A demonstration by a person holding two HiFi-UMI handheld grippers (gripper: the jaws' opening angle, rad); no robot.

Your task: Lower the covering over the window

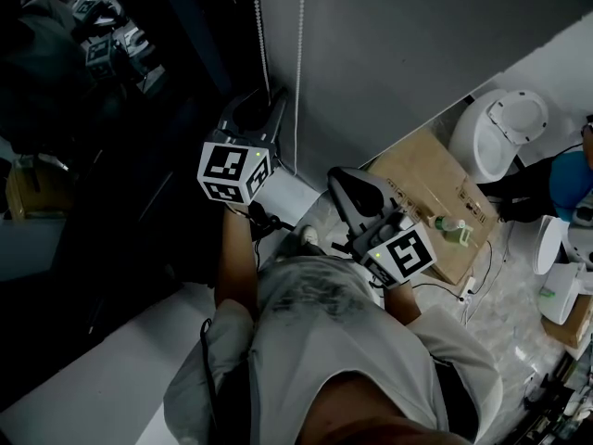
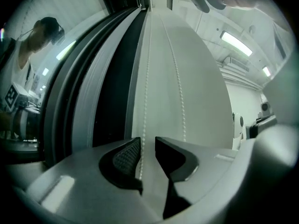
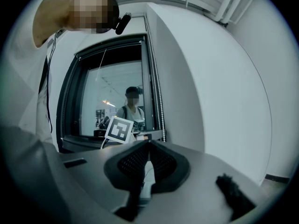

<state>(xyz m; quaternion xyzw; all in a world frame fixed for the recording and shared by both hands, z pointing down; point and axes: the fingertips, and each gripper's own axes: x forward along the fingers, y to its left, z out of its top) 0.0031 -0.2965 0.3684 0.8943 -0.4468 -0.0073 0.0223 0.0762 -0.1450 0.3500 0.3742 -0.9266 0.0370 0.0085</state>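
In the head view the left gripper (image 1: pixel 267 111) is up at the chain (image 1: pixel 301 63), which hangs beside the dark window (image 1: pixel 139 156). The right gripper (image 1: pixel 345 182) sits lower and well apart from the chain, above a box (image 1: pixel 435 193) on the floor. The window is almost black here, and the chain's lower loop is lost behind the left gripper.

In the left gripper view the jaws stand apart, released. One strand of the chain runs between them, close along the left pad but not pinched. The second strand passes behind the right jaw. The step looks like a re-grip. It should go well if the jaws clamp only the strand between them and pull straight down along its line in short hauls. Which strand lowers the covering cannot be told, so a brief test pull seems wise.

In the right gripper view the jaws are clenched together with nothing between them. The glass is bare and shows a reflection. The covering itself is not visible, presumably rolled up above the frame, so how far it has come down cannot be judged.
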